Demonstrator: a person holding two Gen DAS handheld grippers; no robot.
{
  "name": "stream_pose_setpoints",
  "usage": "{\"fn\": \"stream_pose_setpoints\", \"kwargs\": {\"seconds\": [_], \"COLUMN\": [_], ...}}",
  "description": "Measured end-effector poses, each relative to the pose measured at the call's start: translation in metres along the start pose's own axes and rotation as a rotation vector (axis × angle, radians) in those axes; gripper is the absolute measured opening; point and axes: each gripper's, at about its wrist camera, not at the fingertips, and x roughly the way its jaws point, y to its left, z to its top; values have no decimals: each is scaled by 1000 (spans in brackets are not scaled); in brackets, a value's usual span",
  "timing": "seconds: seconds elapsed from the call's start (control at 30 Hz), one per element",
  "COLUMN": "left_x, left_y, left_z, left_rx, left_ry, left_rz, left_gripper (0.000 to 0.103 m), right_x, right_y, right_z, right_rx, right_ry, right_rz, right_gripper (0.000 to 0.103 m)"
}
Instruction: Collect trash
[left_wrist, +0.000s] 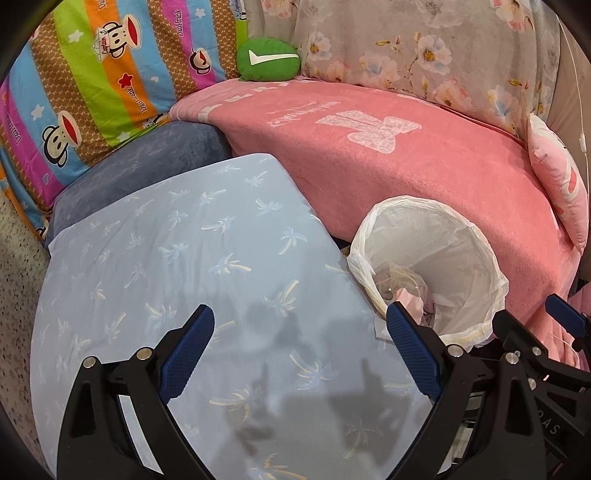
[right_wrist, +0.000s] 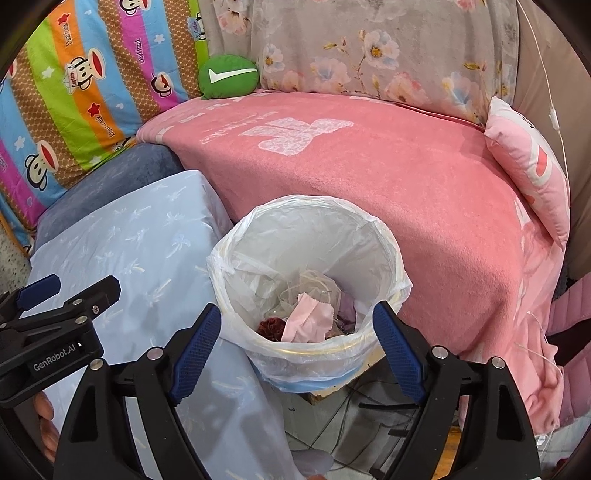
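The trash bin (right_wrist: 310, 280), lined with a white plastic bag (right_wrist: 369, 236), stands upright with its mouth facing up, between the pale blue palm-print cushion (right_wrist: 122, 240) and the pink blanket (right_wrist: 424, 192). Inside lie a pink cloth scrap (right_wrist: 308, 317) and crumpled wrappers. The right gripper (right_wrist: 295, 332) hangs over the bin, jaws wide and empty. The left gripper (left_wrist: 299, 343) hovers above the cushion, also spread and empty.

Both hand-held grippers (left_wrist: 299, 350) (right_wrist: 295, 347) gape empty
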Motion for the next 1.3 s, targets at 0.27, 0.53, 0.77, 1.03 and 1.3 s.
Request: {"fn": "stream_pose_setpoints", "kwargs": {"seconds": [0.27,0.53,0.77,1.03,1.3], "left_x": [2,5,7,3,2], "left_y": [-3,-1,-1,-5,-8], "left_z": [-10,-18,-25,-27,-29], "left_rx": [11,8,-4,8,13], "left_ry": [16,26,40,24,20], "left_rz": [9,14,17,16,24], "left_gripper": [91,91,92,94,94], "right_x": [2,3,2,-2,-4], "right_y": [0,-1,-3,-2,-2], "right_z": [-9,-18,-24,-27,-29], "right_rx": [2,-3,0,-6,-12], "right_ry": [12,12,16,10,11], "right_rz": [-11,-31,-44,-57,-63], "right_gripper": [98,98,98,98,98]}}
